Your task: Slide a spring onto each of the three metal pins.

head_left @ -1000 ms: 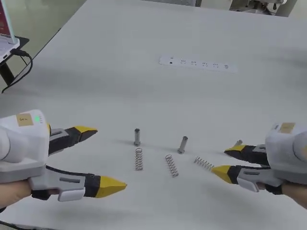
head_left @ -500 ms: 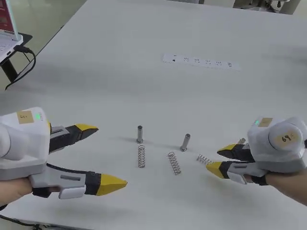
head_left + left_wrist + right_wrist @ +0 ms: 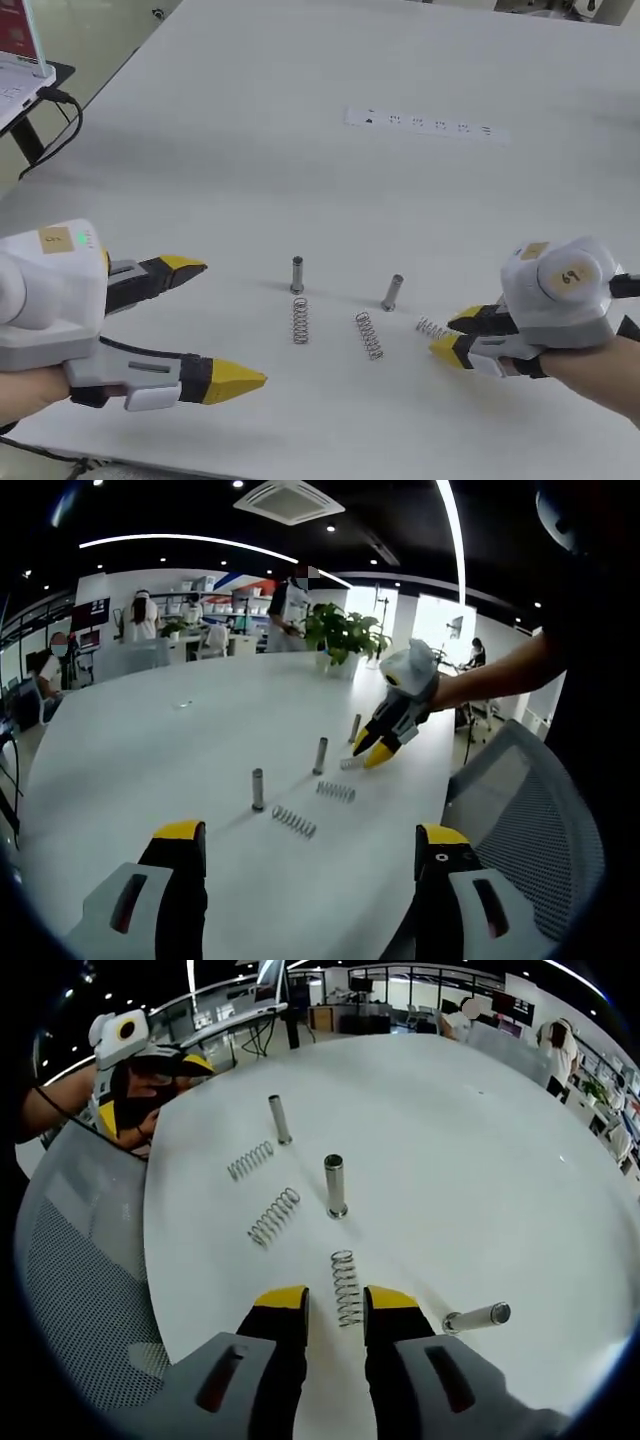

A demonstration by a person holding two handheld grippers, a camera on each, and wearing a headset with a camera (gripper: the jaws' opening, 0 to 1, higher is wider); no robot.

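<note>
Right gripper view is showing us the right gripper (image 3: 337, 1305) with its jaws a little apart, straddling the near end of the nearest spring (image 3: 345, 1285) and, as far as we can tell, not pressing it yet. That spring is lying flat on the white worktop (image 3: 480, 1160). Just to the right of the jaws a fallen pin (image 3: 478, 1316) is lying on its side. Beyond the spring's far end the middle pin (image 3: 334, 1185) is standing upright, and the far pin (image 3: 279, 1118) is standing upright further off. The middle spring (image 3: 274, 1216) and the far spring (image 3: 250, 1160) are lying loose beside those pins, and no spring is sitting on a pin. We are judging the spring light, thin-wired and bouncy: squeezed hard across its coils it could flatten or shoot away, so we are planning a gentle pinch near one end, leaving the other end's bore free. The fallen pin is looking likely to roll. In the head view we are holding the left gripper (image 3: 220, 322) well to the left, jaws wide apart and empty.
</note>
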